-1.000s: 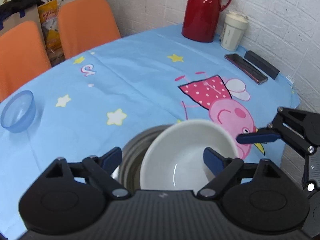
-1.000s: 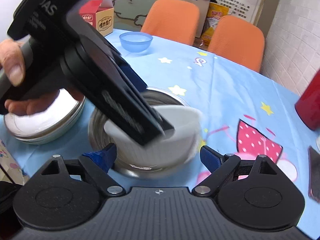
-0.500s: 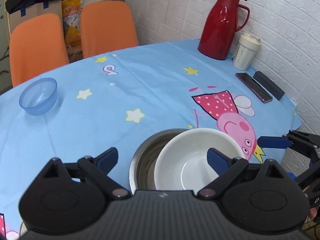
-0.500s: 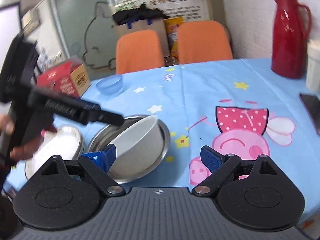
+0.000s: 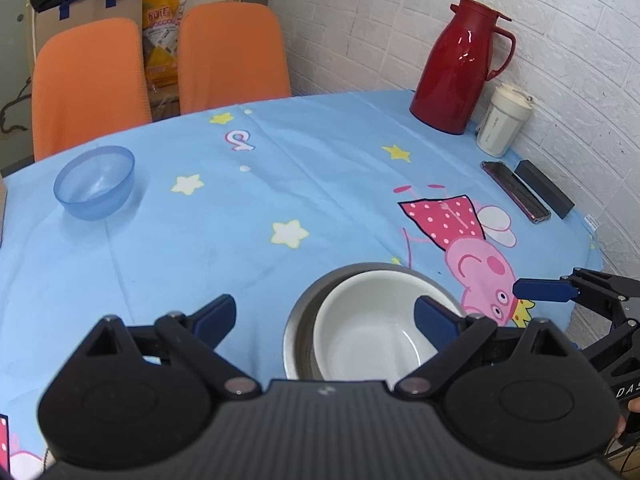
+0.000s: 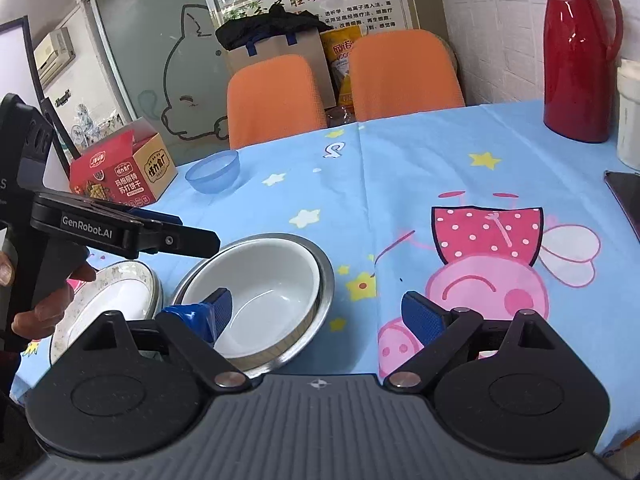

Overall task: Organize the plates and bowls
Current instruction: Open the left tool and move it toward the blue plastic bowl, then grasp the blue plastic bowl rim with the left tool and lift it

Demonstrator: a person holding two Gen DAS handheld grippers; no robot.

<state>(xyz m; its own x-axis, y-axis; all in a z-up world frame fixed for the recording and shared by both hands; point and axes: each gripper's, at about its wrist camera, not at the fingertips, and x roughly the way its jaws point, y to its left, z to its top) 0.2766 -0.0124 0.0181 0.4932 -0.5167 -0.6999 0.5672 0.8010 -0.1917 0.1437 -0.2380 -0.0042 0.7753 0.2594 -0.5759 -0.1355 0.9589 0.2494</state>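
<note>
White bowl (image 5: 368, 328) nested inside steel bowl (image 6: 320, 292) near the front edge of the tabletop (image 5: 280, 184), at about 5 o'clock in the left wrist view, leaning toward one side of the steel rim rather than seated dead centre. Left hand-held gripper (image 5: 325, 316) hovering just above the pair, fingers spread wide and holding nothing. Right hand-held gripper (image 6: 316, 314) likewise spread and empty, its near finger showing in front of the white bowl's rim with no visible grip on it. Plate (image 6: 116, 300) with patterned rim lying just beside the nested bowls at 9 o'clock in the right wrist view, apparently resting on another dish, though too hidden to confirm. Blue plastic bowl (image 5: 95, 182) alone and well apart, toward 10 o'clock on the far side of the cloth, near the snack box (image 6: 124, 168). Red thermos (image 5: 460, 64), cup (image 5: 502, 124) and phone (image 5: 516, 192) against the brick wall at 2 o'clock, outside the work. Stacking step seemingly just finished, with both tools free. Likely next: a reach across the cloth to the blue bowl, a pinch on its thin rim, then a carry back to the stack; light plastic apt to slide or tip under a one-sided pinch.
</note>
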